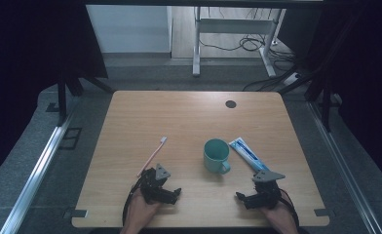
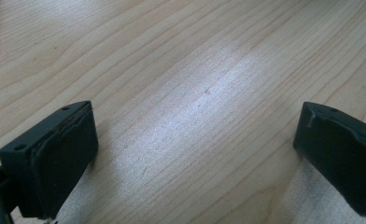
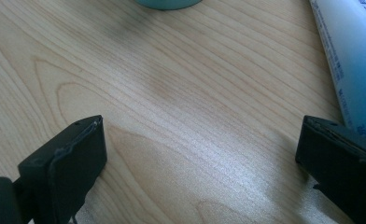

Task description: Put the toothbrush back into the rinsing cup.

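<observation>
Here both grippers, left (image 1: 161,187) and right (image 1: 262,192), rest wide open near the toothbrush (image 1: 152,155), teal mug (image 1: 216,155) and toothpaste tube (image 1: 247,153)

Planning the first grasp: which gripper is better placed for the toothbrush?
Left. The left gripper sits open just below the toothbrush, whose handle end lies beside it. The right gripper sits across the table, past the mug, next to the toothpaste tube.

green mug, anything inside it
From the high view the mug stands upright with its mouth open to the camera, and the part of the inside that shows looks empty. Its near wall hides the part of the bottom behind it.
</observation>
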{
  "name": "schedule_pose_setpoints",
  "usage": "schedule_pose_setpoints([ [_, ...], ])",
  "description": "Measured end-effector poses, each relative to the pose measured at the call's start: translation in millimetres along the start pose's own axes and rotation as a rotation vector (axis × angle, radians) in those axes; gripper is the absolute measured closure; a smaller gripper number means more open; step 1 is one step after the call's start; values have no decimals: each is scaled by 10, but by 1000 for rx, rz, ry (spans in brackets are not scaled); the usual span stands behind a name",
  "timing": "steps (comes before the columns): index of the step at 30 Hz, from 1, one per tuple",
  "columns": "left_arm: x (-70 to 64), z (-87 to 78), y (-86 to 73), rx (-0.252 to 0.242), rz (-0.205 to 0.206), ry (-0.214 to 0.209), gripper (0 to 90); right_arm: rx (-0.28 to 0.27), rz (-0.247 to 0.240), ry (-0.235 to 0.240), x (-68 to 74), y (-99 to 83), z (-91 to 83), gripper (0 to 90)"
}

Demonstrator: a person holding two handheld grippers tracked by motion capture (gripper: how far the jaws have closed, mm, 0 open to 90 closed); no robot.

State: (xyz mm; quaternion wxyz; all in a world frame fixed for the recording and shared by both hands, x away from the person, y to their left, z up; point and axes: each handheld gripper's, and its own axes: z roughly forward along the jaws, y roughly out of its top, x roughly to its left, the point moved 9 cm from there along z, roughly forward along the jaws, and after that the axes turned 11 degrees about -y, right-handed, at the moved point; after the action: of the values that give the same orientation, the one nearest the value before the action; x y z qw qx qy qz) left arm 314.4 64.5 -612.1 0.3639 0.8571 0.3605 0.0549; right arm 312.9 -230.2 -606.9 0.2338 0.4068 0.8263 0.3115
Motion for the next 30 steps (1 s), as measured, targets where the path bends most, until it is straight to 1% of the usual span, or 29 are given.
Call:
schedule_pose_setpoints([
  [19,-3,1,-1,1,-1,-2,0,0,-1,1,2,0,1,11],
  [30,-1,0,4,5,7,-4,0,1,-1,1,2,0,1,11],
])
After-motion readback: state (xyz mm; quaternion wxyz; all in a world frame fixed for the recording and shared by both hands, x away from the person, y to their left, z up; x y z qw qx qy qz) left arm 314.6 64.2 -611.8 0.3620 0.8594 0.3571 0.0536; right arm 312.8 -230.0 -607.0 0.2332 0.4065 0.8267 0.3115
